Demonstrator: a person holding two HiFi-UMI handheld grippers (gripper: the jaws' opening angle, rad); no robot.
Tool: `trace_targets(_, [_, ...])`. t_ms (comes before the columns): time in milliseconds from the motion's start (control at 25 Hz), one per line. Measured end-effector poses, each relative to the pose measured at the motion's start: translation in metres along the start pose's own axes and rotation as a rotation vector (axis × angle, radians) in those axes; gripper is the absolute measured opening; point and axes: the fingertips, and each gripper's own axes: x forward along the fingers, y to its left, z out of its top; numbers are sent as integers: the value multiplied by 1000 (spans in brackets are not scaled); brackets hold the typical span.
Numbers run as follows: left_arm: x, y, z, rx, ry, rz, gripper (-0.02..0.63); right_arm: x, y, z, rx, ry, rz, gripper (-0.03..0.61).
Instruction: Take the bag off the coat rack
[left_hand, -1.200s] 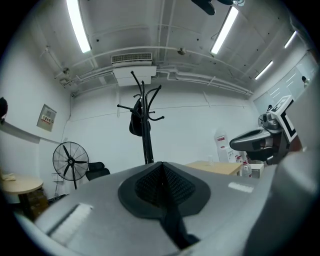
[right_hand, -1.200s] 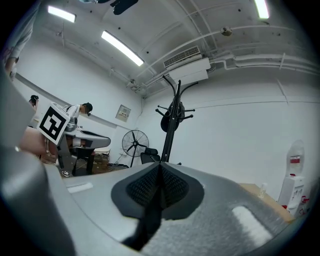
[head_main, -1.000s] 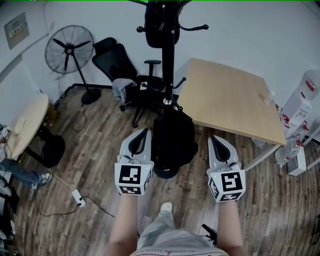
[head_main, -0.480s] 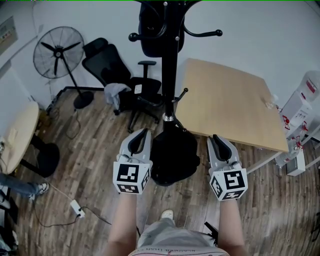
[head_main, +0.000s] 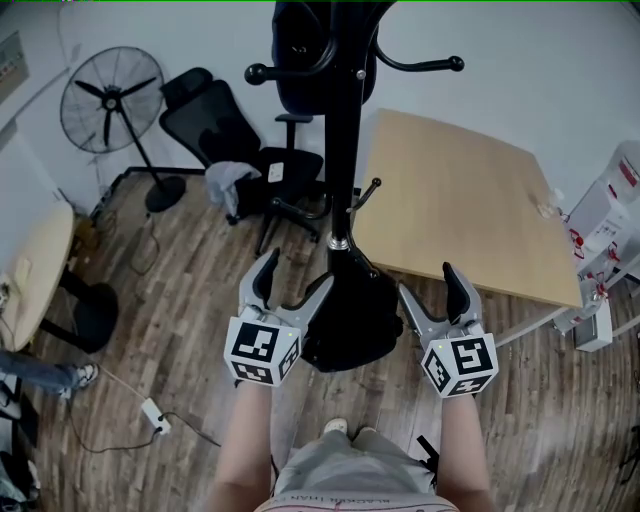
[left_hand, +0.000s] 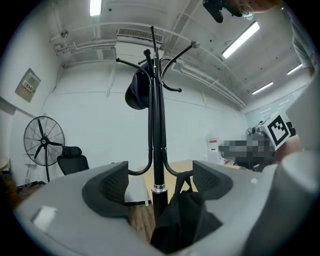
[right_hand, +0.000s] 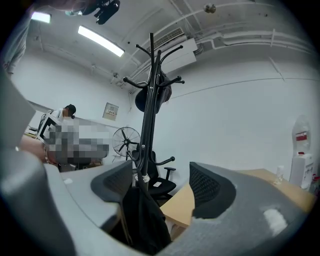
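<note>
My left gripper (head_main: 295, 280) is opening, jaws spreading wide with nothing between the pads; in its own view (left_hand: 157, 182) the pole and bag show only beyond the gap. The bag (head_main: 350, 315) hangs low on the coat rack (head_main: 343, 150), in the space between my two grippers and a little ahead of them. It is to the right of my left jaws and to the left of my right ones. Its long axis runs straight down from its strap (left_hand: 181, 182), which seems looped over a low hook (left_hand: 172, 171) just right of the pole. My right gripper (head_main: 428, 290) is opening too, and is empty, with the bag (right_hand: 142, 215) low and left in its view. Neither side looks clearly nearer, so I judge the lift must go up along the strap.
</note>
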Motion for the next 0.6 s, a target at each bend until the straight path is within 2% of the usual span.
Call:
trace_targets(240, [-1, 3, -15, 16, 41, 21, 368, 9, -1, -17, -7, 41, 61, 356])
trace_targets(600, [0, 1, -63, -47, 142, 63, 354, 24, 1, -74, 37, 154, 173, 353])
